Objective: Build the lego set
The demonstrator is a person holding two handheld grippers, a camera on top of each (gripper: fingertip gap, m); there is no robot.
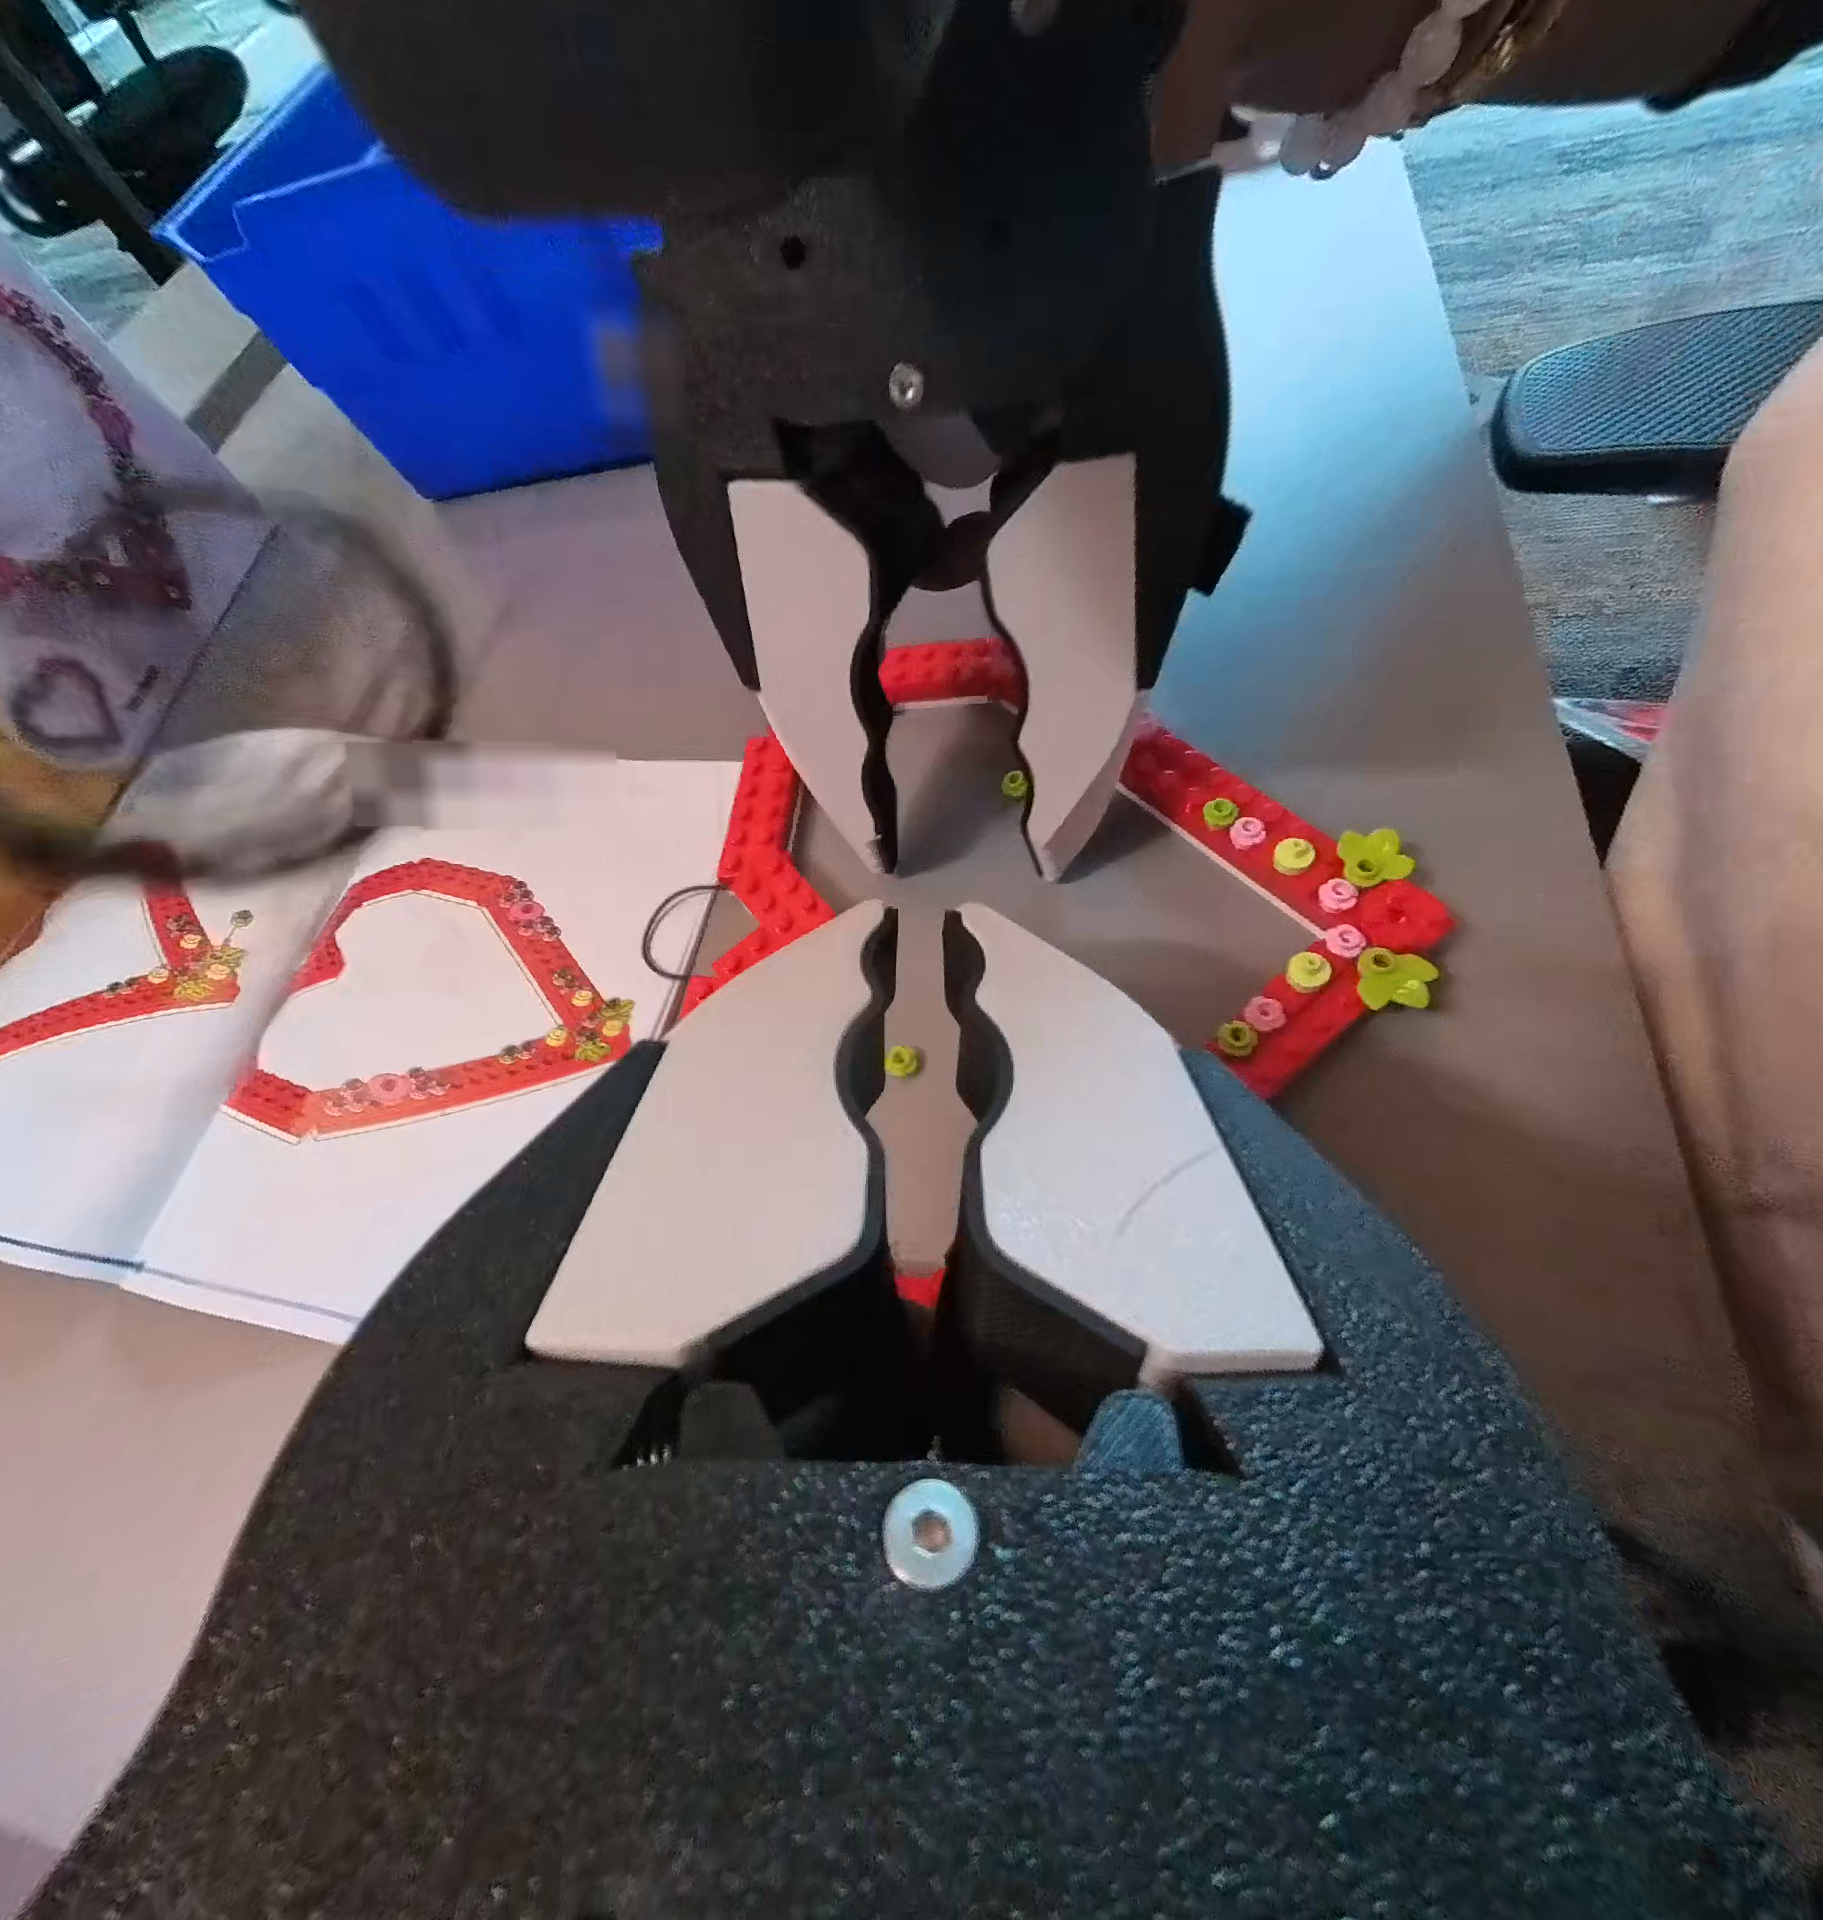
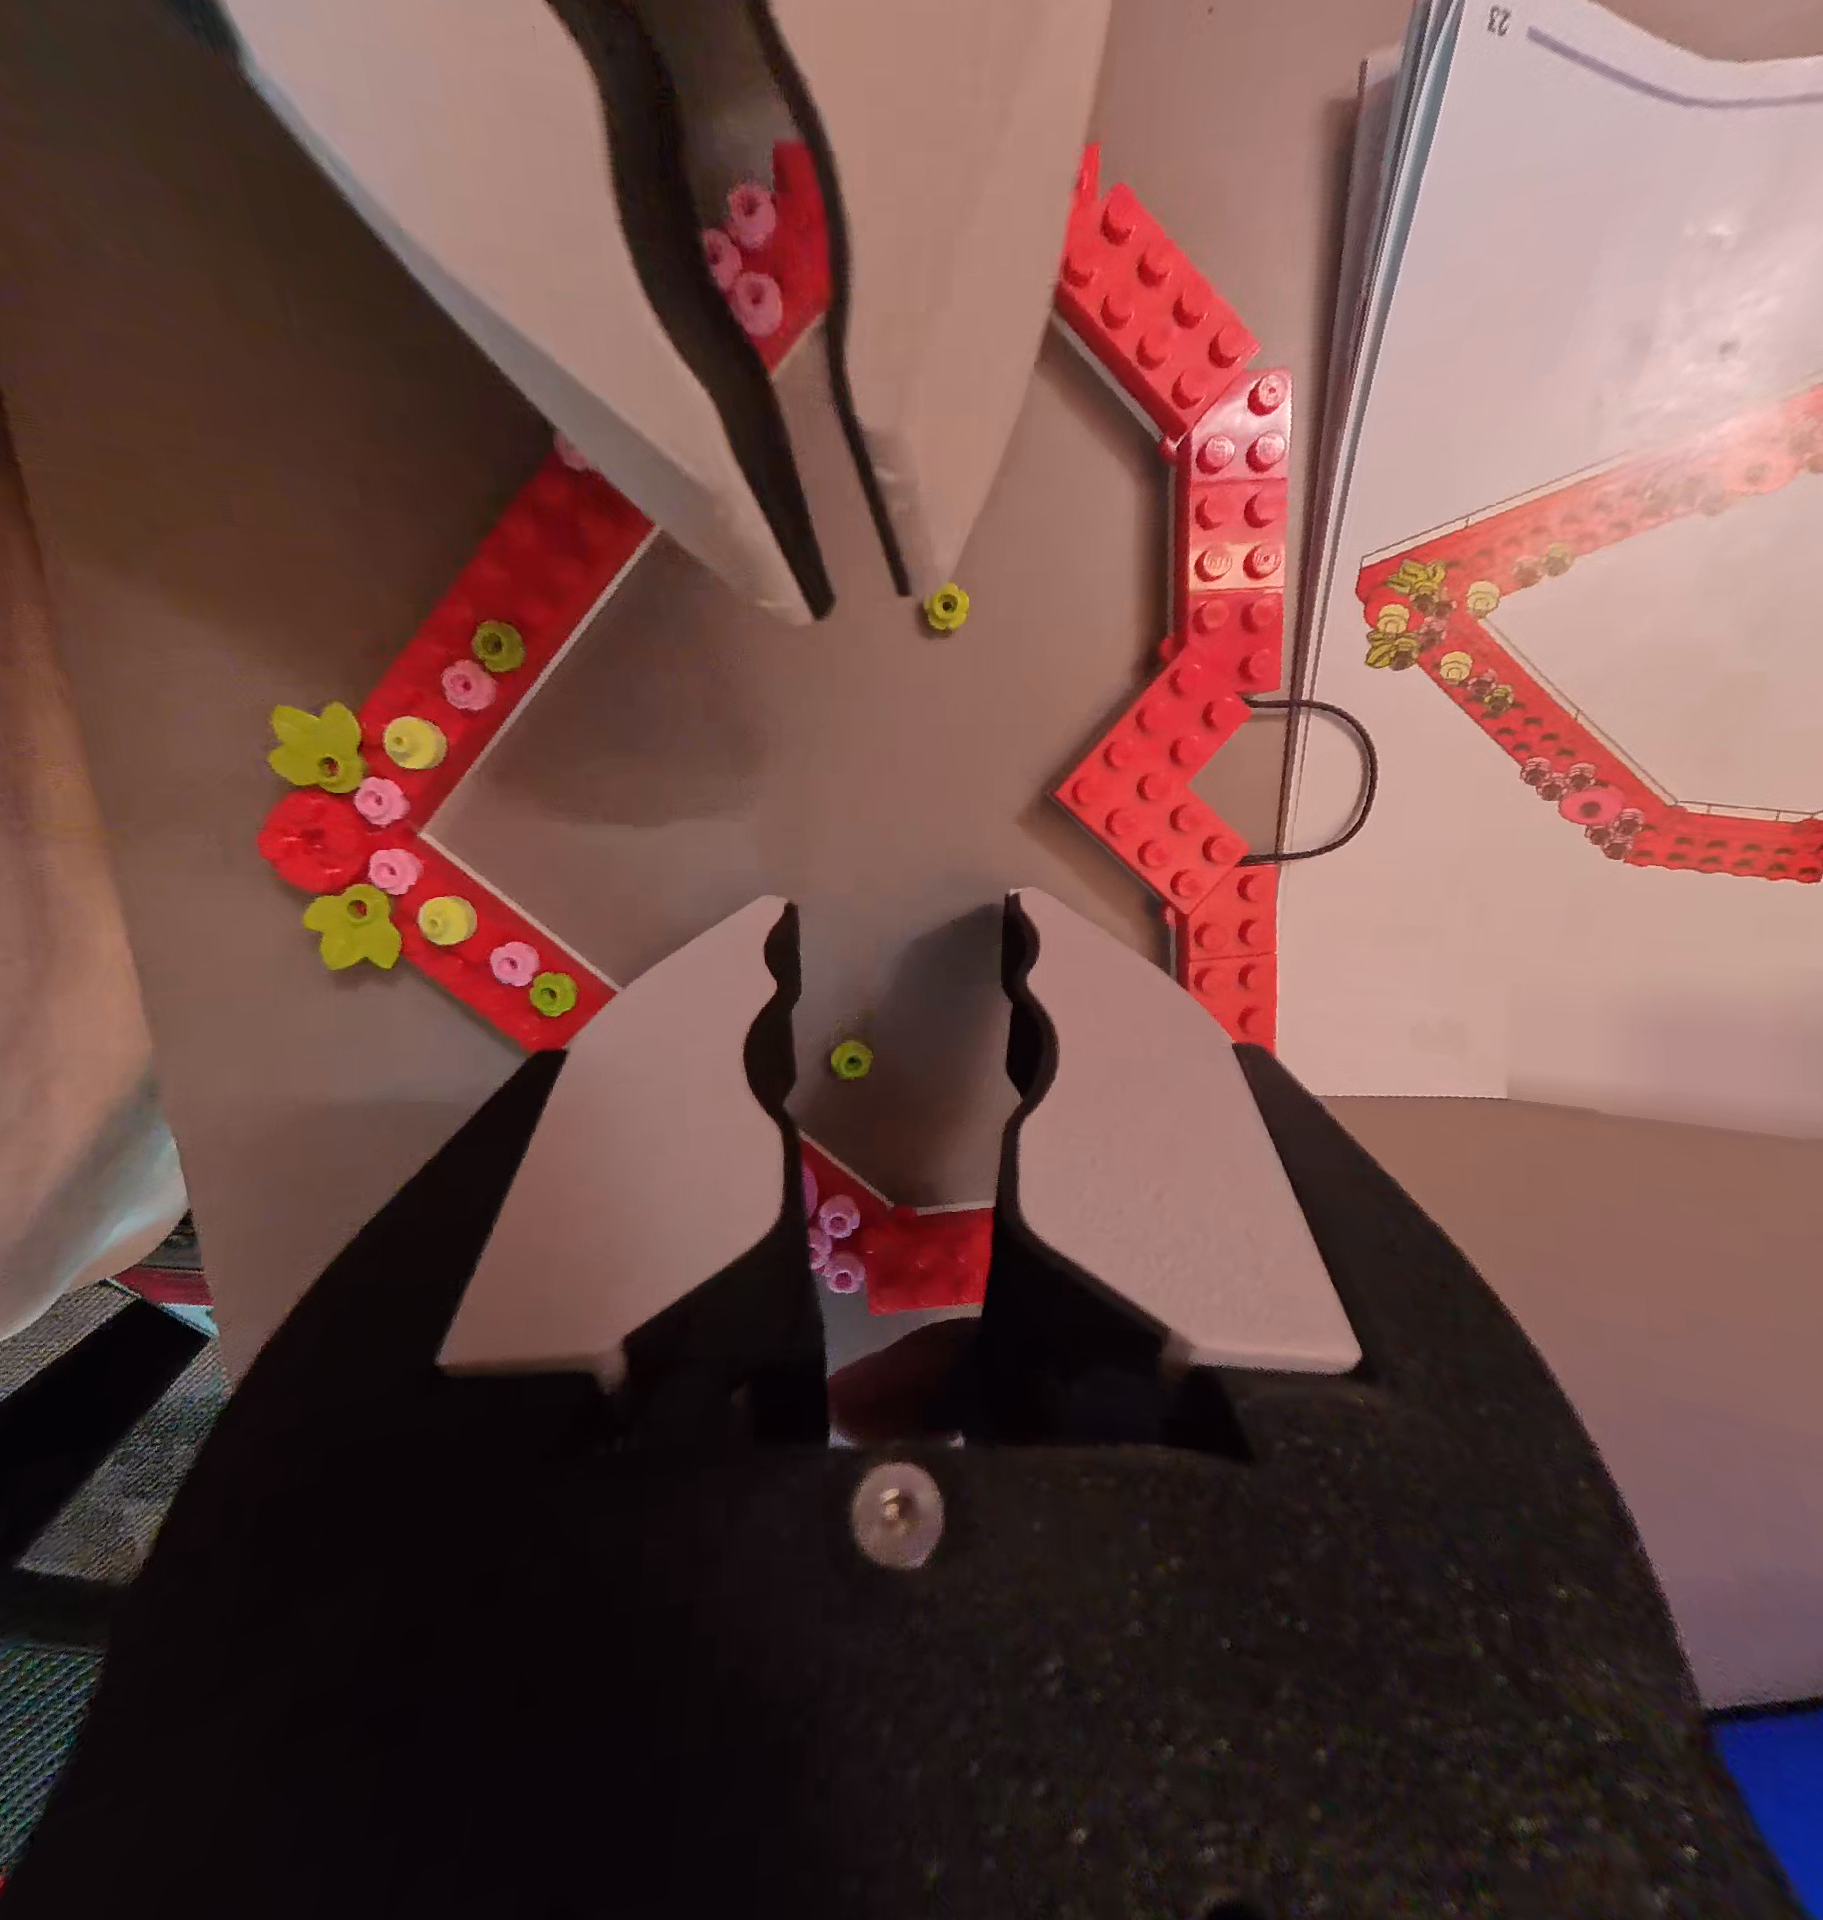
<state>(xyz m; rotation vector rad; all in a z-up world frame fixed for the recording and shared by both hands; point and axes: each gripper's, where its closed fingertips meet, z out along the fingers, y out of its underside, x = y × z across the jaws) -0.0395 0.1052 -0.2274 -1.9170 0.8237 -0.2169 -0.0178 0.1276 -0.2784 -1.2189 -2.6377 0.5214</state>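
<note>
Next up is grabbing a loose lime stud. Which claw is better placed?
Right, probably. The right claw is open wide with a lime stud between its fingers. The left claw is barely open, and the other stud lies beside its tips.

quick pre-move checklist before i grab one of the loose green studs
1. Left gripper empty, jaws apart: ok.
2. Right gripper empty, jaws apart: ok.
3. Loose lime studs free on the table inside the heart frame, one by the right gripper, one by the left: ok.
4. Grippers clear of each other: not ok, tips nearly meet.
5. Instruction booklet open: ok.
6. Target spot on frame: cannot tell.
</note>
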